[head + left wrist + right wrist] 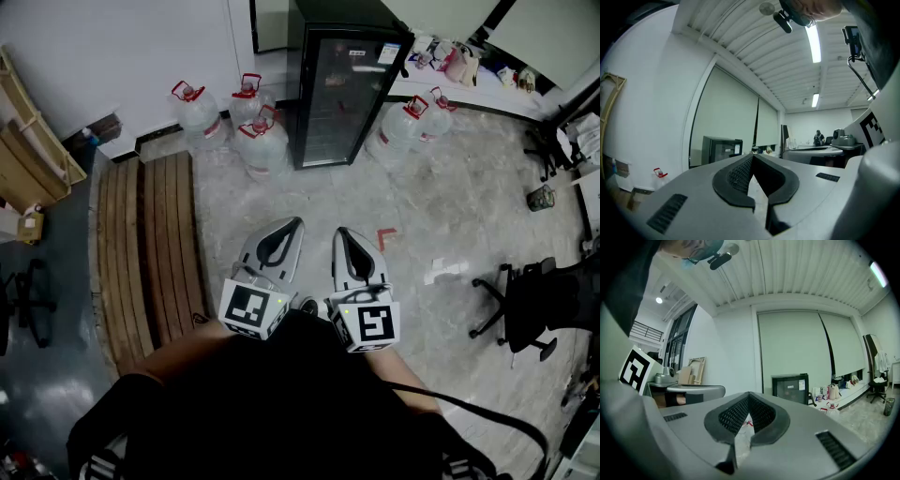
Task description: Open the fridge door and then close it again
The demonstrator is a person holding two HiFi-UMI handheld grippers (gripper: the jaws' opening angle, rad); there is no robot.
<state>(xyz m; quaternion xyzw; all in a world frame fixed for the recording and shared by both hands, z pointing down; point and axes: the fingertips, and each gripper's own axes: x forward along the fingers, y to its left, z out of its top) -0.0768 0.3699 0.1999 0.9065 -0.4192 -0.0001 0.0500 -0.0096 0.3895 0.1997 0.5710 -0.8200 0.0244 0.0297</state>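
The black fridge [342, 80] with a glass door stands at the far side of the room, its door closed. It also shows small in the left gripper view as the fridge [721, 147] and in the right gripper view as the fridge [790, 387]. My left gripper [292, 225] and right gripper [344, 233] are held side by side close to my body, pointing level toward the fridge and well short of it. Both are shut with nothing between their jaws. In their own views, the left gripper [752, 156] and right gripper [748, 394] have their tips meeting.
Several large water jugs stand on the floor on both sides of the fridge, left [253, 131] and right [408, 127]. Wooden slats [150, 253] lie at the left. An office chair [525, 305] is at the right. A red mark [385, 238] is on the floor.
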